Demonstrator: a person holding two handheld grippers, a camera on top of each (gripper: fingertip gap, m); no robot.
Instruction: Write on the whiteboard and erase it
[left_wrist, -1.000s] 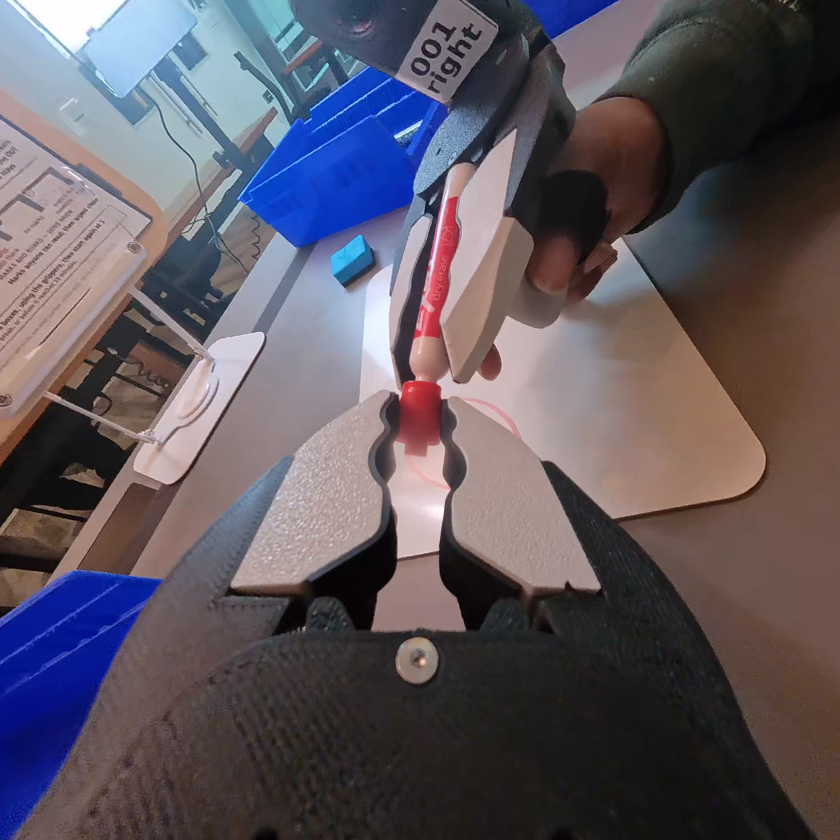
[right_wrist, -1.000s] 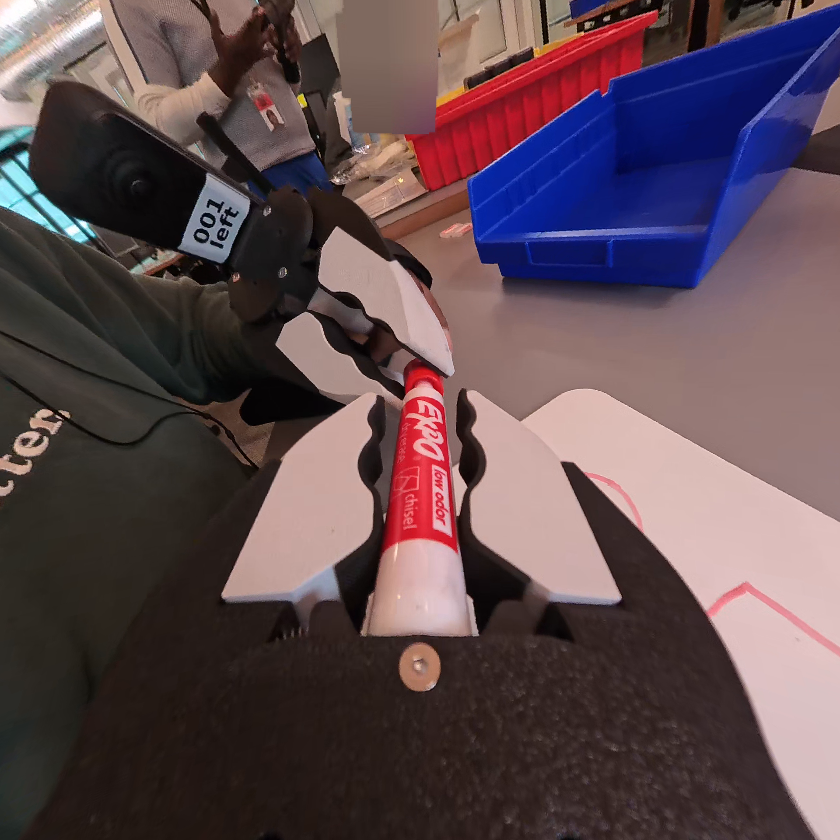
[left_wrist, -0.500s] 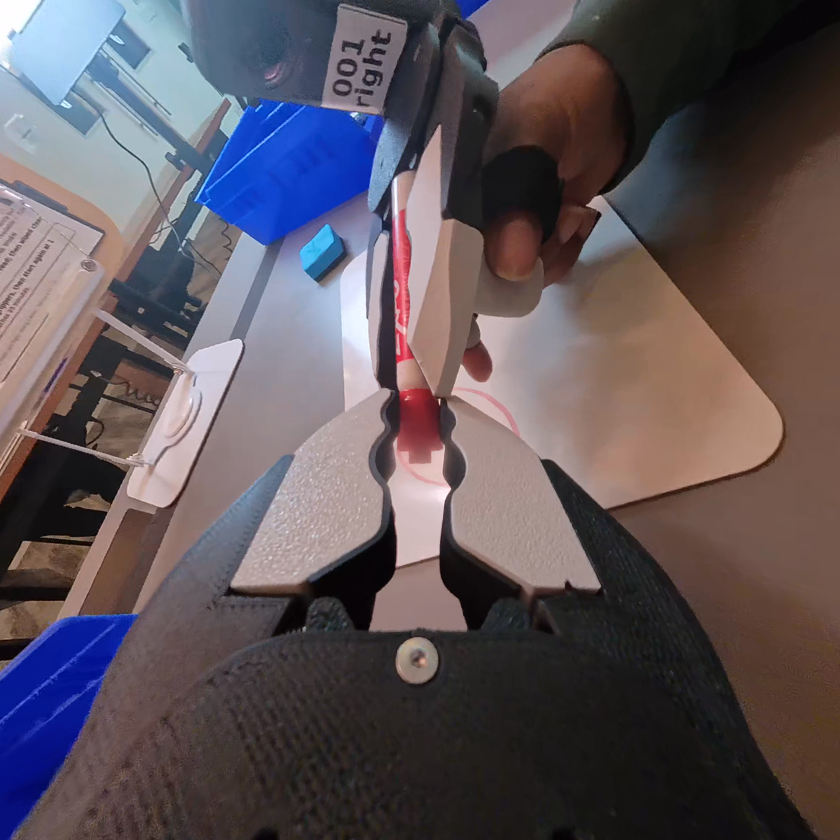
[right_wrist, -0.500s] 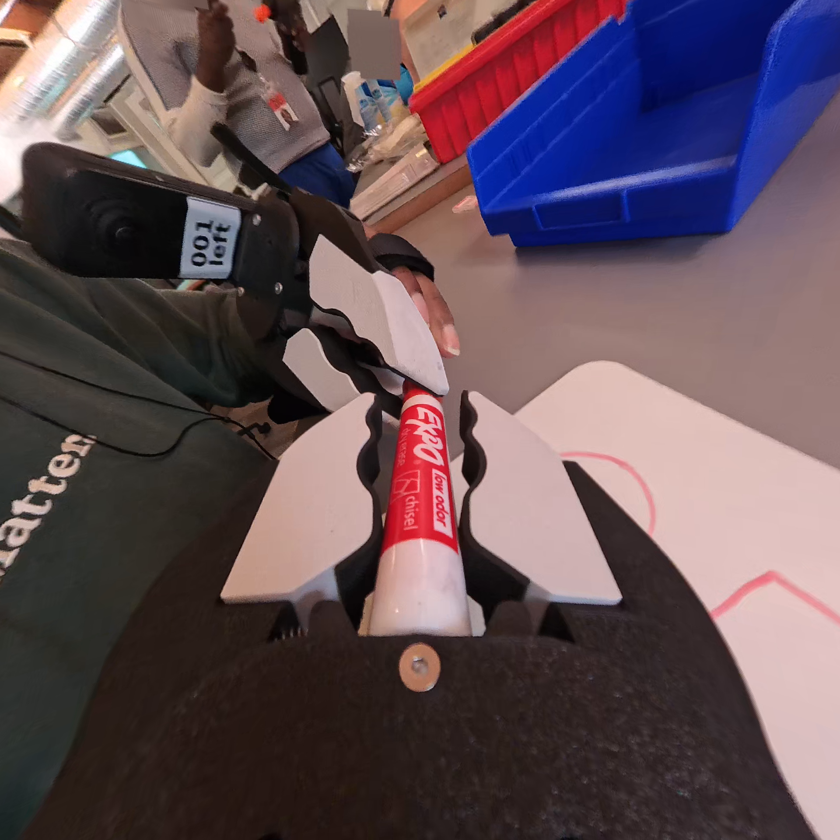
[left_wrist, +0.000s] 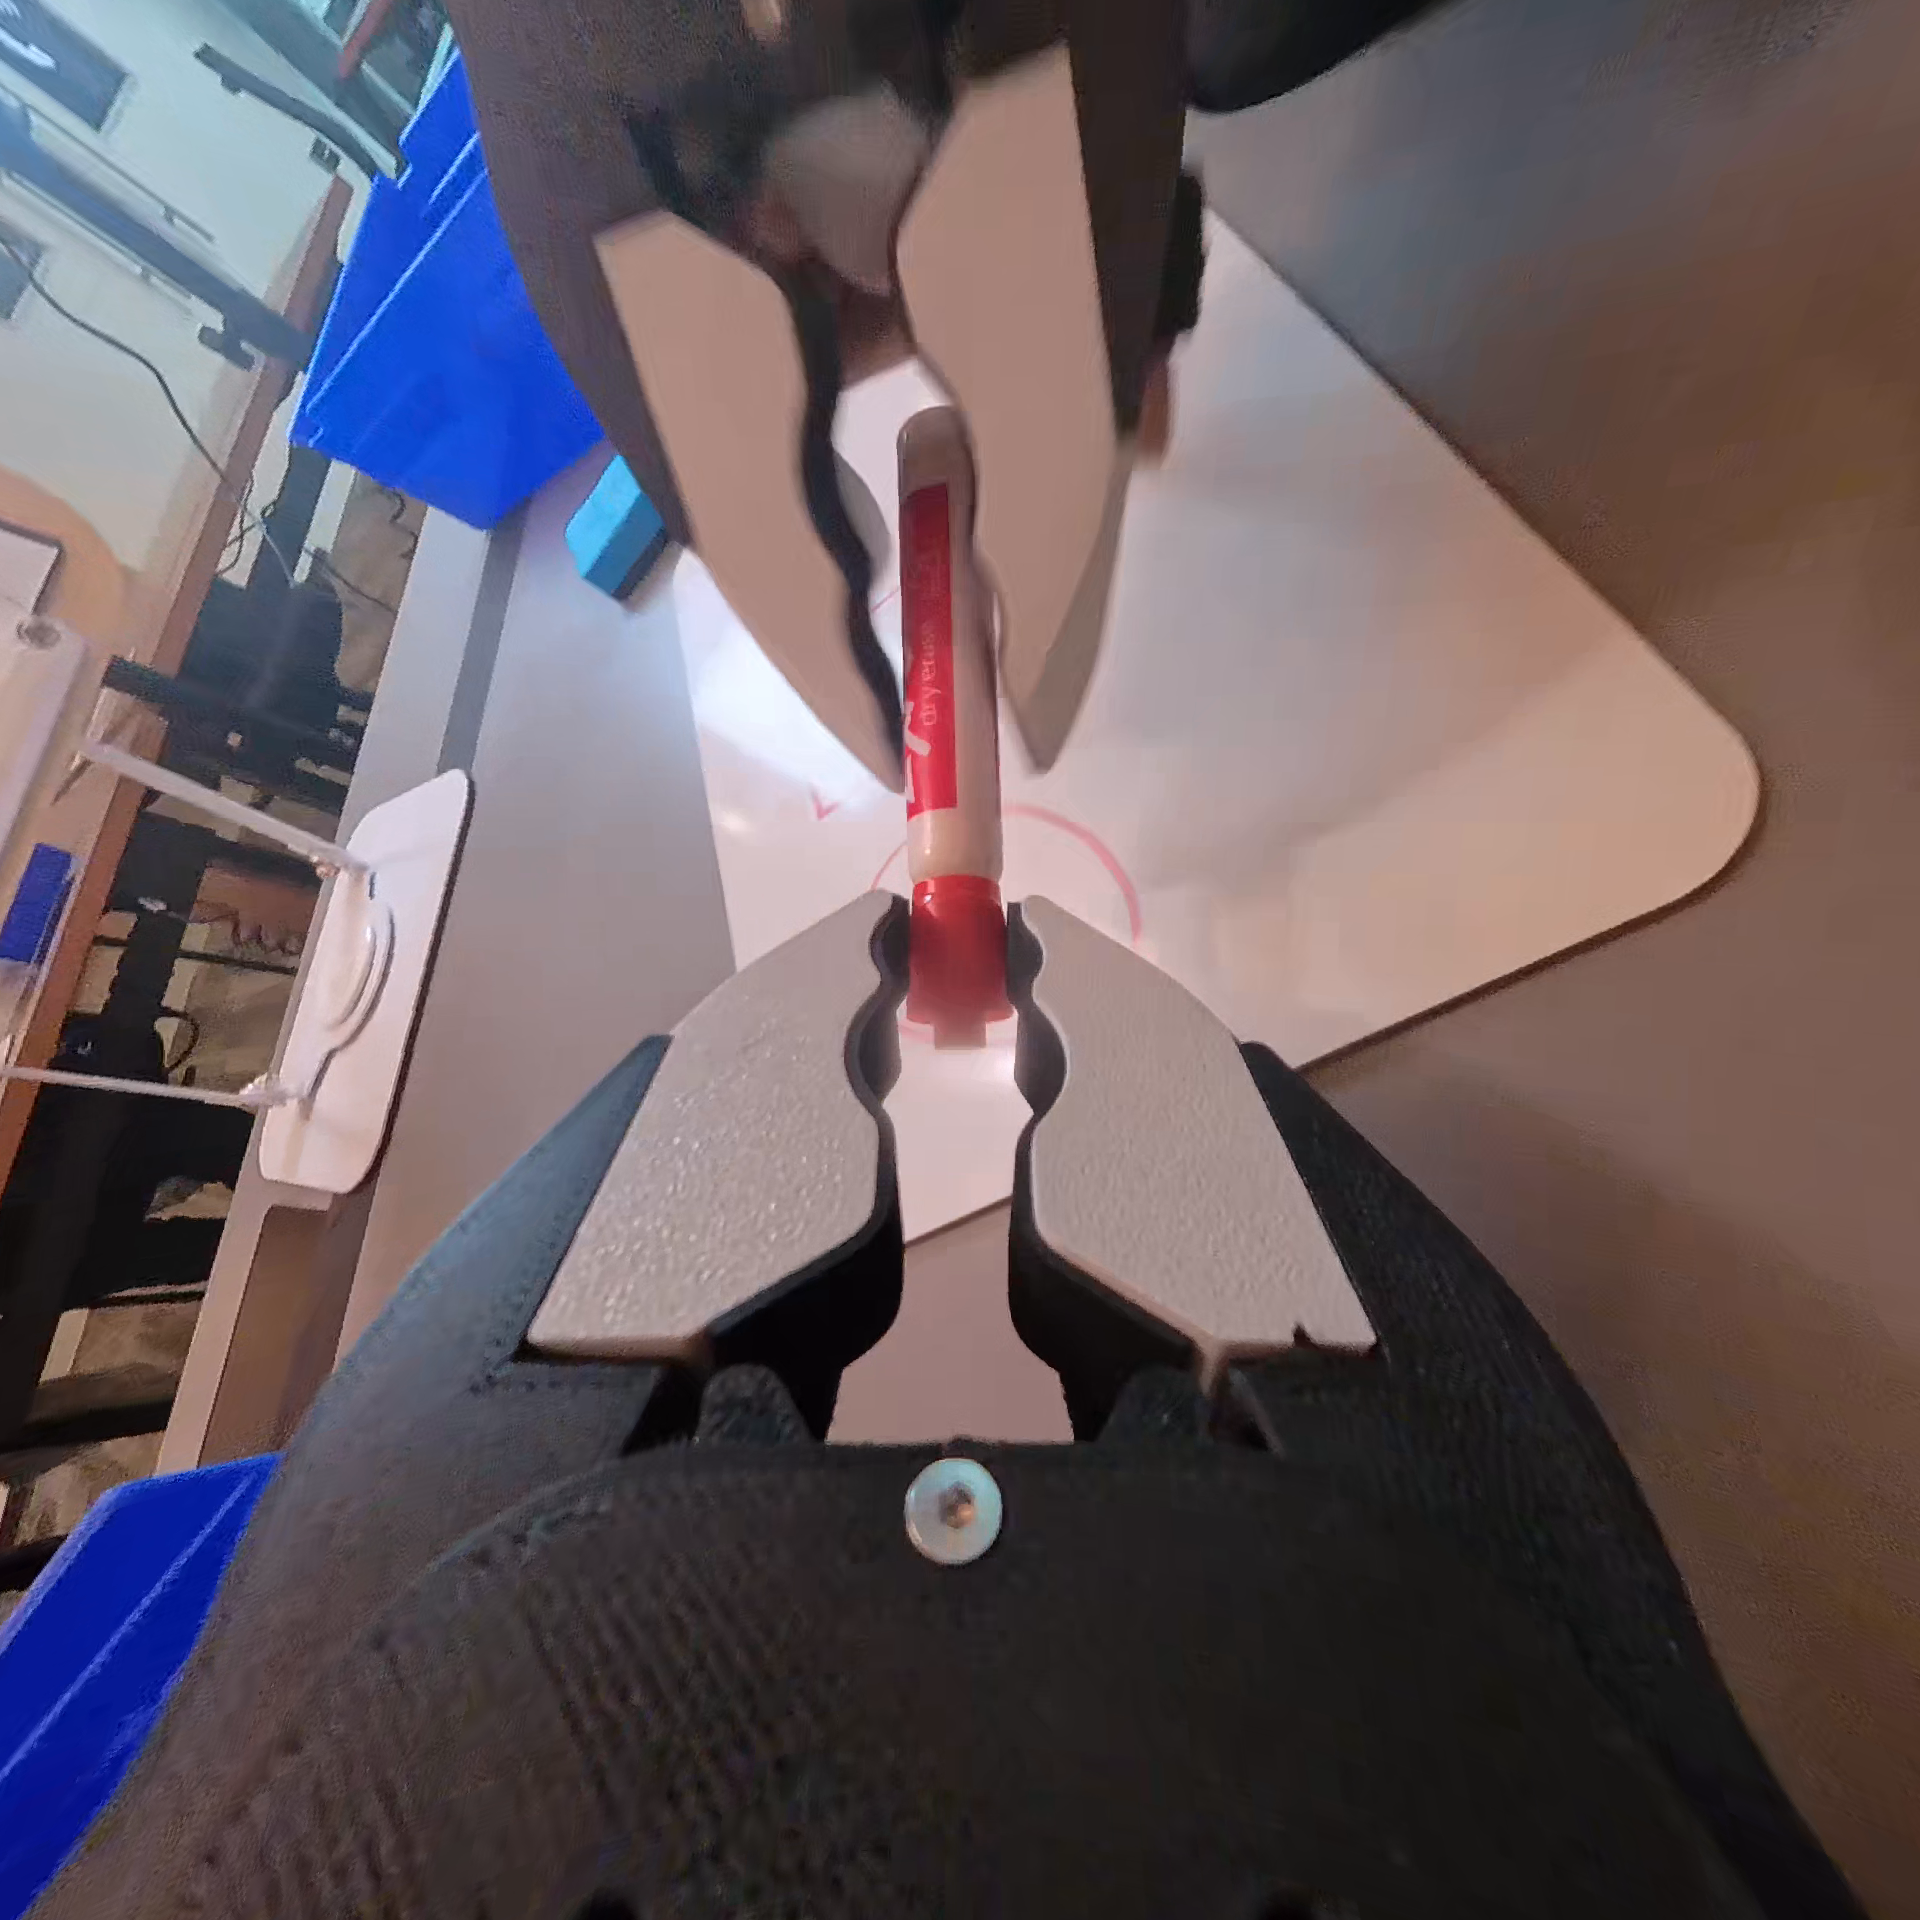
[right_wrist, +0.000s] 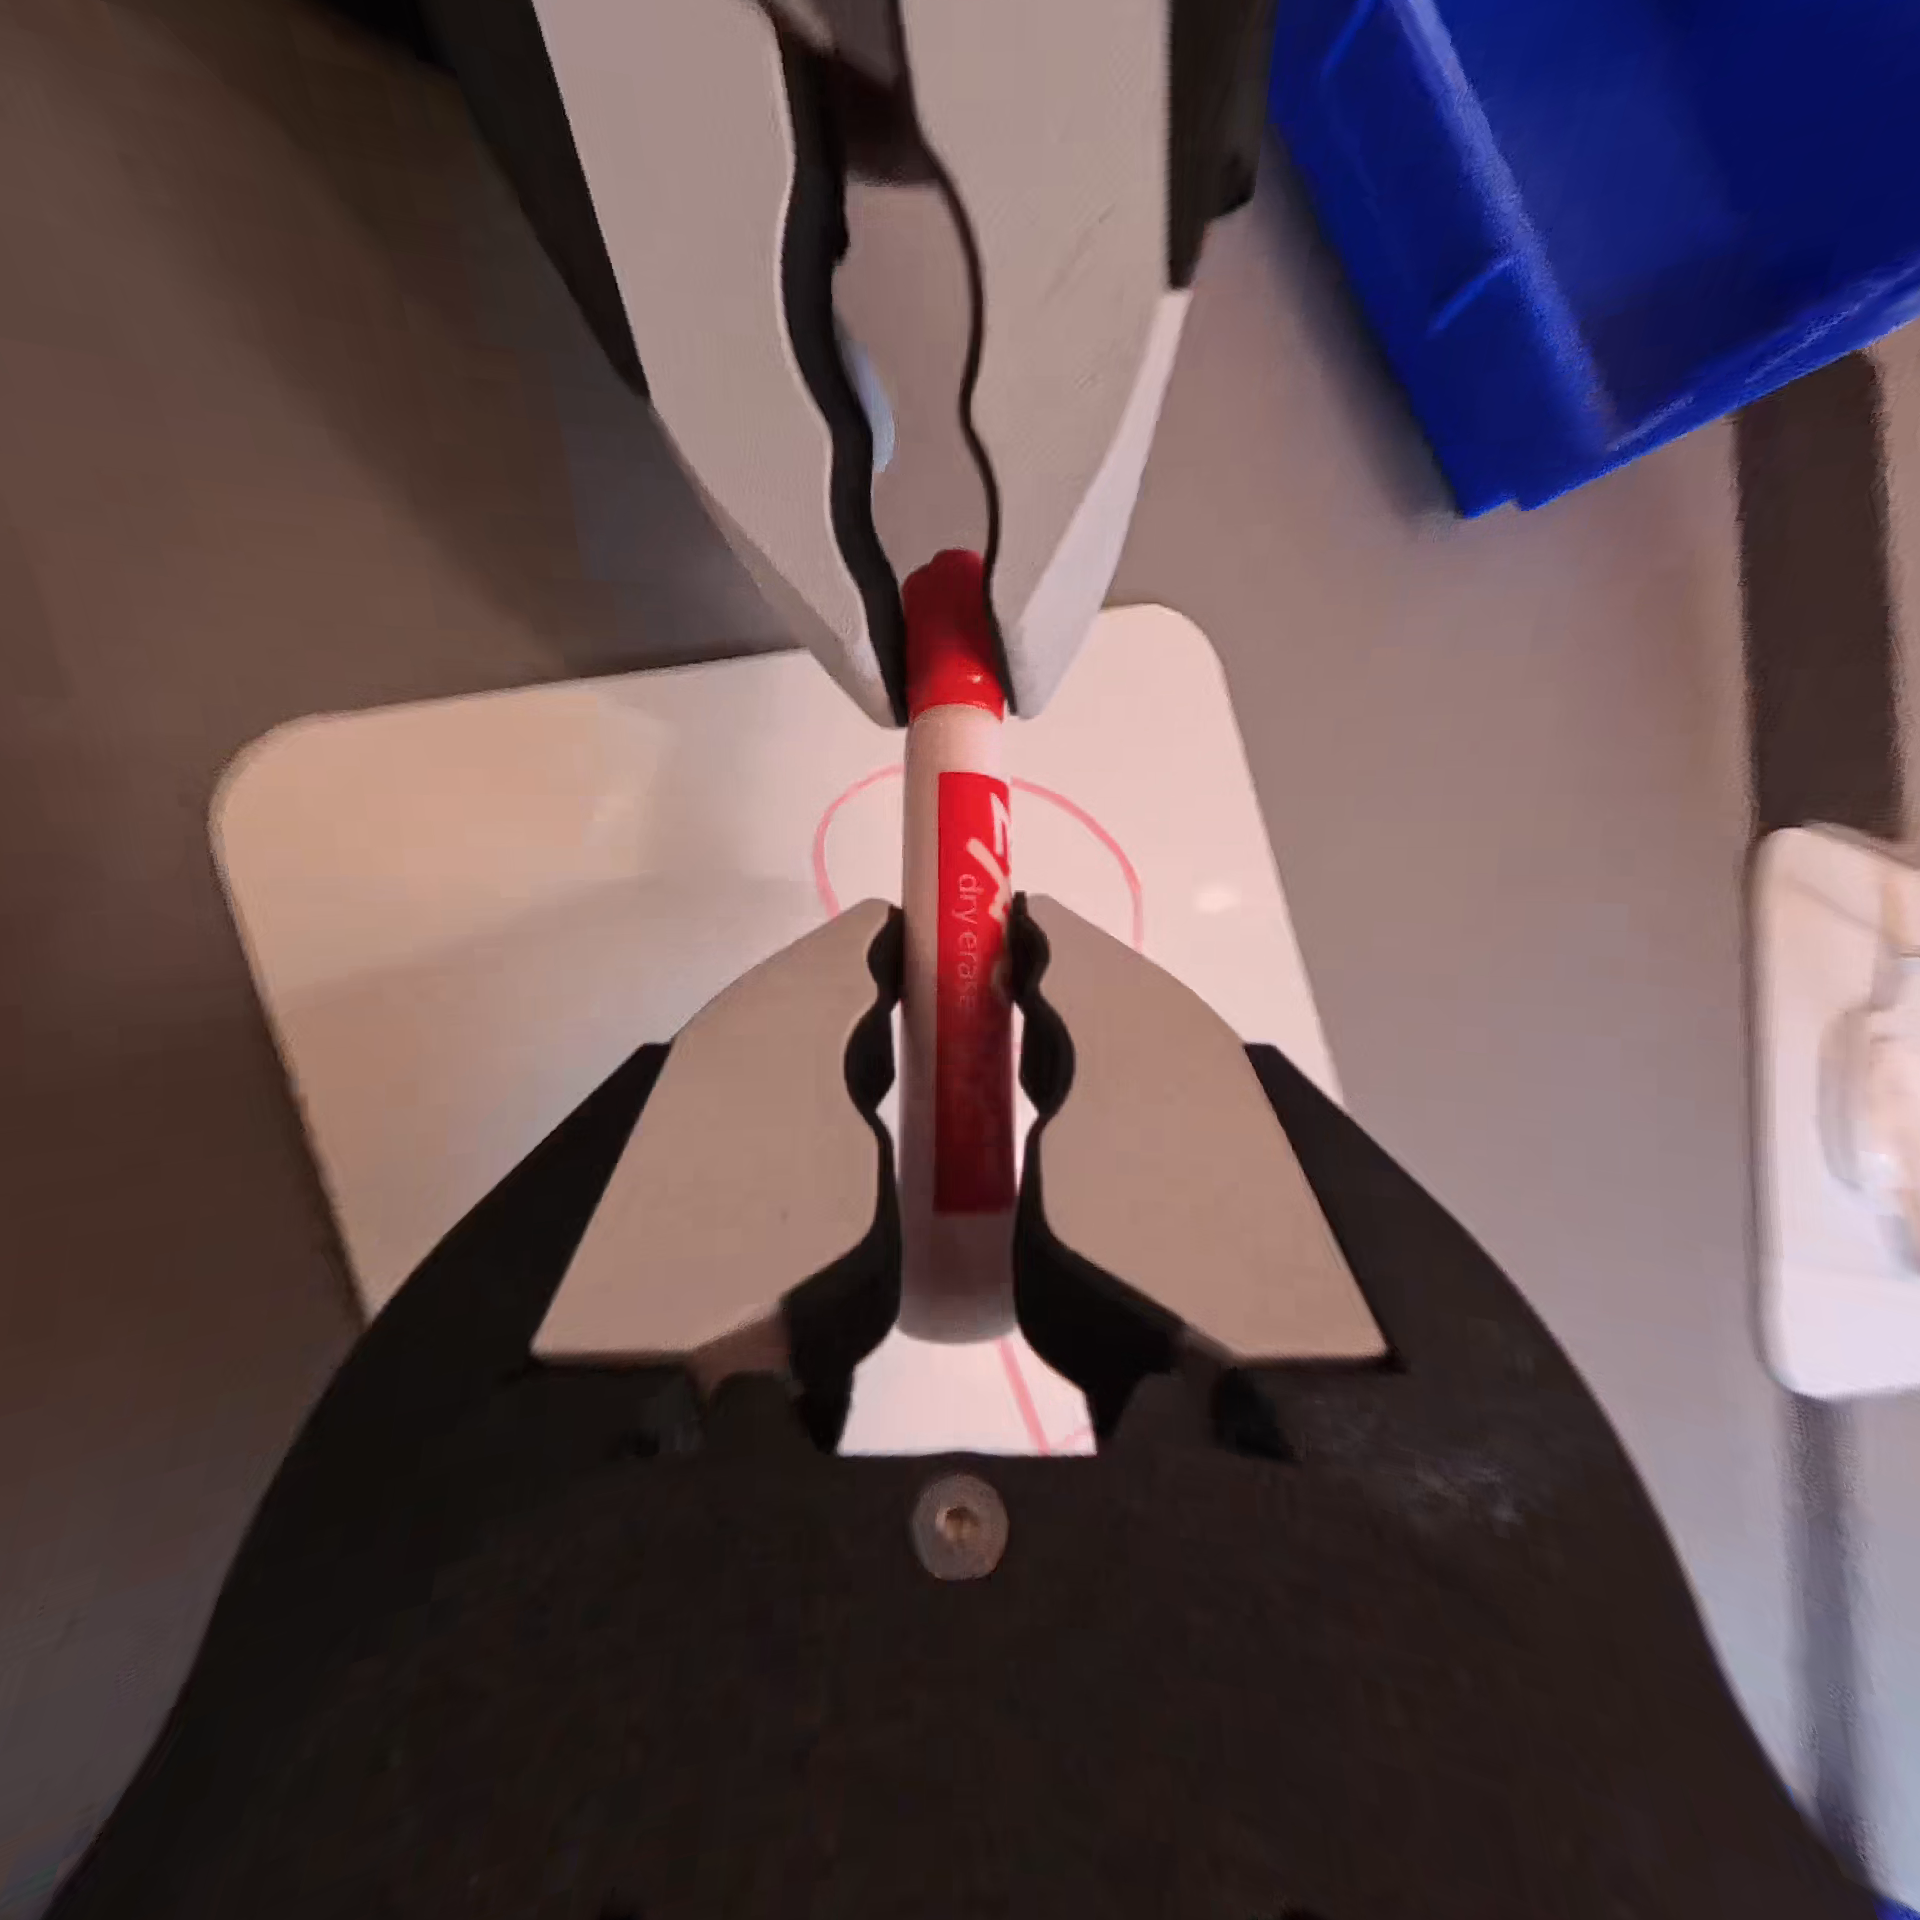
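Both grippers have swung round since half a second ago: the right gripper (left_wrist: 966, 774) now points almost straight at the left one, and the marker (right_wrist: 951, 997) lies in line between them instead of slanting up past a hand. Its white barrel with the red label sits between the right gripper's jaws, which are closed on it along most of their length in the right wrist view. In the left wrist view those same jaws look blurred, with one tip against the barrel and the other a little off it. The red cap (left_wrist: 956, 961) is pinched at the very tips of the left gripper (left_wrist: 956, 920), whose jaws are nearly closed, with a narrow gap behind the cap. Cap and barrel meet with no gap showing.

Under the marker lies the whiteboard (right_wrist: 499, 935), flat on the grey worktop (left_wrist: 1662, 1299), with thin red lines (right_wrist: 1101, 842) drawn on it, a curve among them. Just beyond the board's far corner in the left wrist view rests a blue eraser (left_wrist: 613, 525). Past that stands a blue bin (left_wrist: 436, 364), and another blue bin edge (left_wrist: 94, 1683) shows near the camera. A white plate-like stand base (left_wrist: 353, 987) sits at the worktop's edge.
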